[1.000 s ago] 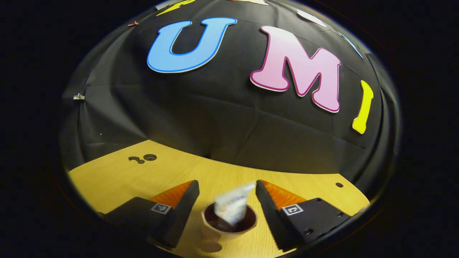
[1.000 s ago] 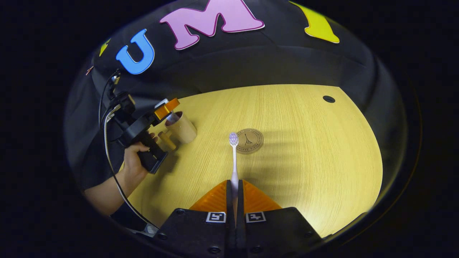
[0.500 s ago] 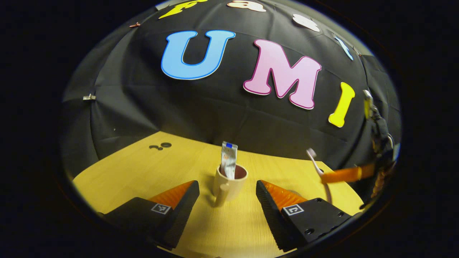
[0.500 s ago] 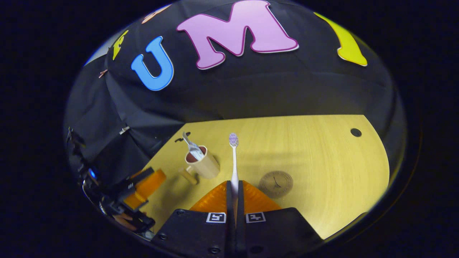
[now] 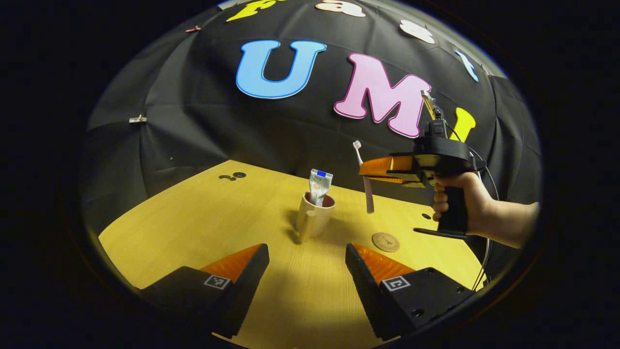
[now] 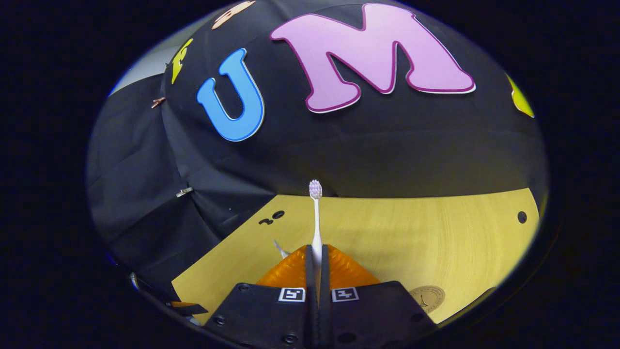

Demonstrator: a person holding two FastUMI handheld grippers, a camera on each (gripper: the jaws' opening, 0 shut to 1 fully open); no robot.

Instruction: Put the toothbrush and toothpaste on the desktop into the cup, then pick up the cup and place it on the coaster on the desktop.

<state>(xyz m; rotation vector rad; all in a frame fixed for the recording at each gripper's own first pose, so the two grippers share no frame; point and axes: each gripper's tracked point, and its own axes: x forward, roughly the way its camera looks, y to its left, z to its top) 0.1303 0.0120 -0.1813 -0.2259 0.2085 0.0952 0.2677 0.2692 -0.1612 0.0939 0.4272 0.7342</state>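
A cream cup (image 5: 312, 220) stands on the wooden desktop (image 5: 203, 228) with the toothpaste tube (image 5: 319, 184) upright inside it. My left gripper (image 5: 307, 254) is open, low over the desk and well short of the cup. In the left gripper view, my right gripper (image 5: 364, 170), held by a hand (image 5: 455, 203), hovers up and to the right of the cup. It is shut on the white toothbrush (image 5: 364, 182), which hangs upright, bristles on top. In the right gripper view the toothbrush (image 6: 316, 220) sticks forward from my right gripper (image 6: 316, 252). The toothpaste tip (image 6: 281, 249) peeks beside the fingers.
A round brown coaster (image 5: 385, 241) lies on the desk to the right of the cup, also low at the right as the coaster (image 6: 426, 296). Small holes (image 5: 232, 176) mark the desk's far left. Black cloth wall stands behind the desk.
My left gripper drew back from the cup, leaving the toothpaste standing in it. My right gripper rose and swung toward the cup with the toothbrush.
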